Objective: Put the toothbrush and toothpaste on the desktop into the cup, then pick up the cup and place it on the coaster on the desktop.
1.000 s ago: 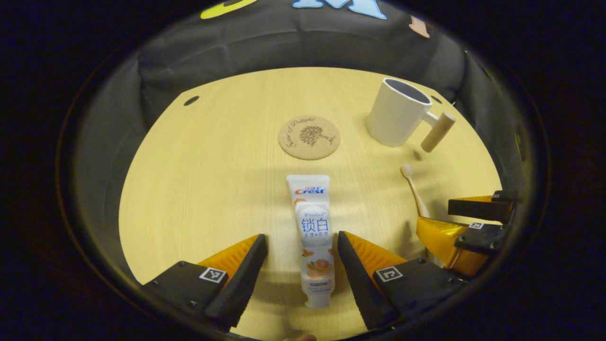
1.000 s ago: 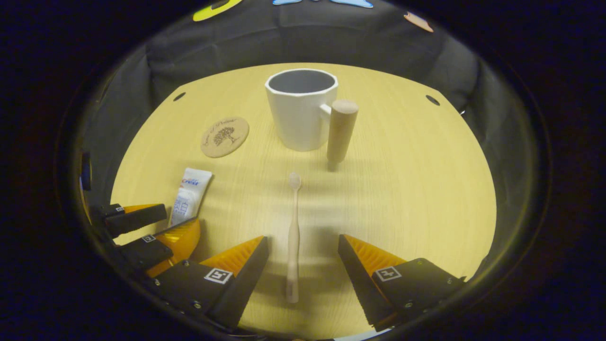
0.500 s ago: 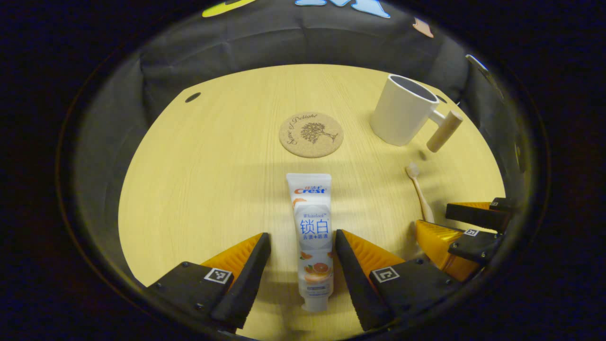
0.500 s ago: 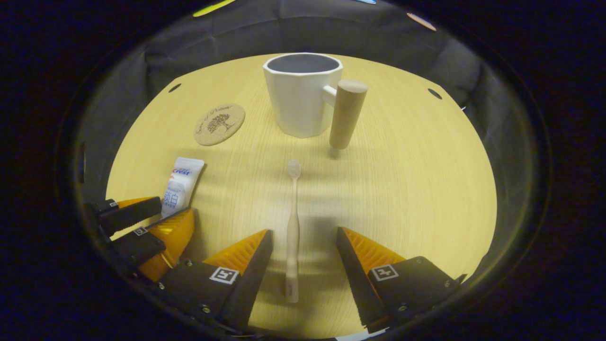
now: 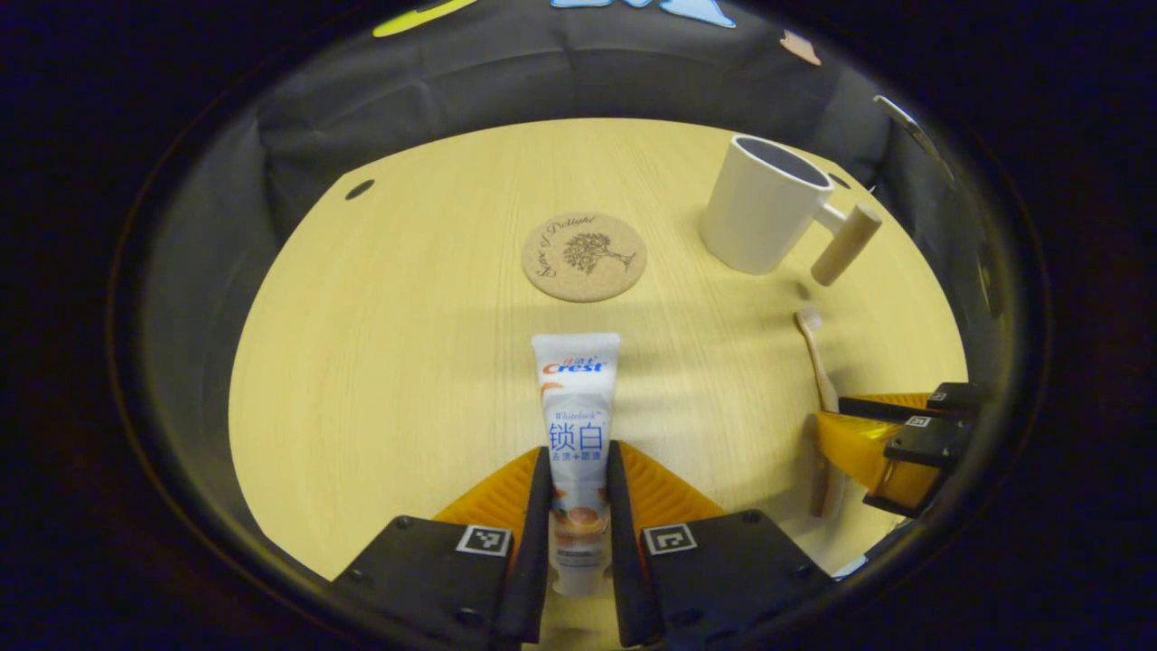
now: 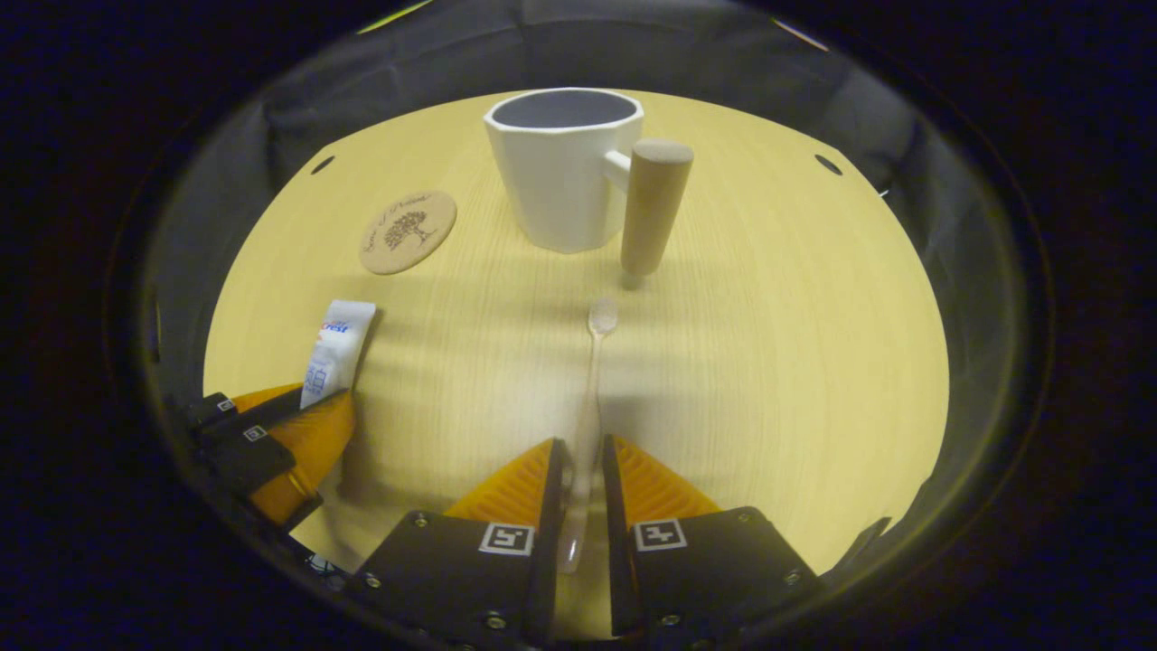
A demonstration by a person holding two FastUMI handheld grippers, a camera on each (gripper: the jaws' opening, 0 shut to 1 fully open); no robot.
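In the left gripper view my left gripper [image 5: 578, 466] is shut on the white toothpaste tube [image 5: 578, 398], which lies flat with its crimped end pointing away from me. My right gripper [image 6: 583, 457] is shut on the handle of the pale toothbrush [image 6: 595, 362], whose head points toward the cup. The white cup [image 6: 560, 167] with a wooden peg handle [image 6: 653, 206] stands upright at the back; in the left gripper view the cup [image 5: 764, 206] is at far right. The round cork coaster [image 5: 584, 256] lies beyond the tube and left of the cup, coaster [image 6: 408, 231].
The light wooden desktop [image 5: 389, 316] is walled by black cloth at the back and sides. Two small dark holes mark its far corners [image 6: 826, 164]. The right gripper [image 5: 890, 434] appears at the left gripper view's right edge; the left gripper [image 6: 271, 434] at the other view's left edge.
Both grippers have gone from open to shut: the left onto the toothpaste tube, the right onto the toothbrush handle. The toothbrush head has swung slightly right.
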